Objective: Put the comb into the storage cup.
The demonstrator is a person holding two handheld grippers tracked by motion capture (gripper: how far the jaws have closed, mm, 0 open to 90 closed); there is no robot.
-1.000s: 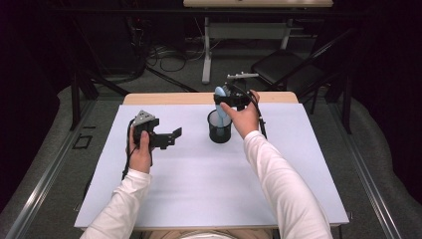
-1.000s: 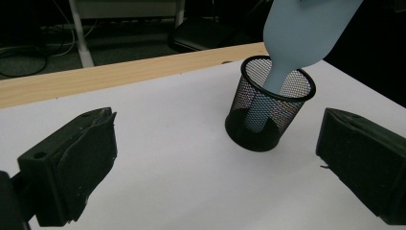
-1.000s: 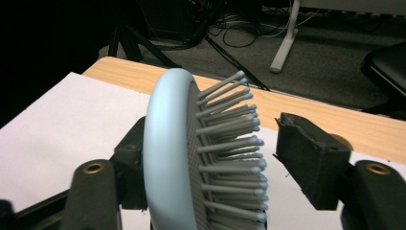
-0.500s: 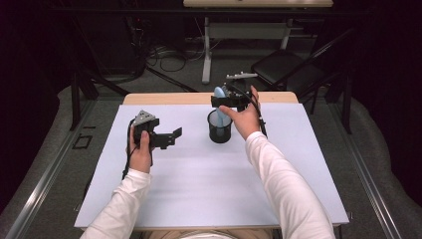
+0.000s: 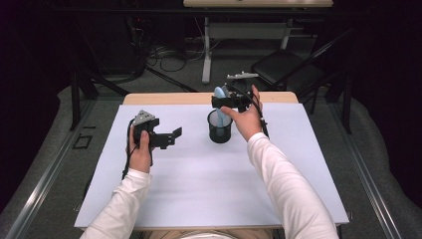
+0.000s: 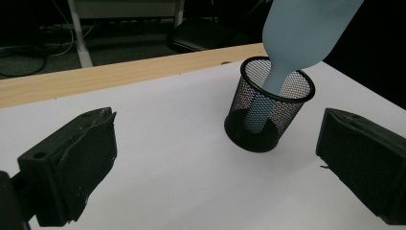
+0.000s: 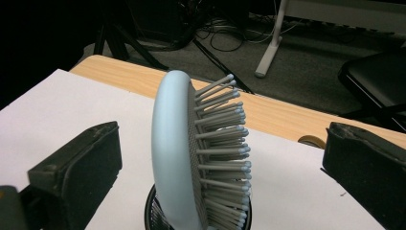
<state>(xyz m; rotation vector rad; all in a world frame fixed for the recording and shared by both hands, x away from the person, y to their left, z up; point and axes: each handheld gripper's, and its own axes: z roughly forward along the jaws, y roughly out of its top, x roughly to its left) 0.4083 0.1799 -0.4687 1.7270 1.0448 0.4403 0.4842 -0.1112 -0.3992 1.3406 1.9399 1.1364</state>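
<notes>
On the white sheet-covered table (image 5: pixel 199 189), the left gripper (image 5: pixel 171 135) rests with jaws spread and empty, while right of it the pale blue plastic hairbrush (image 5: pixel 219 93) stands handle-down in the black wire-mesh cup (image 5: pixel 219 132), free between the right gripper's (image 5: pixel 224 102) just-opened, wide-apart jaws.

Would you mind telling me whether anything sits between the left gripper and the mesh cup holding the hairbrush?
Nothing visible does. Bare white table cover lies between the open left gripper and the cup; the brush stands inside it.
</notes>
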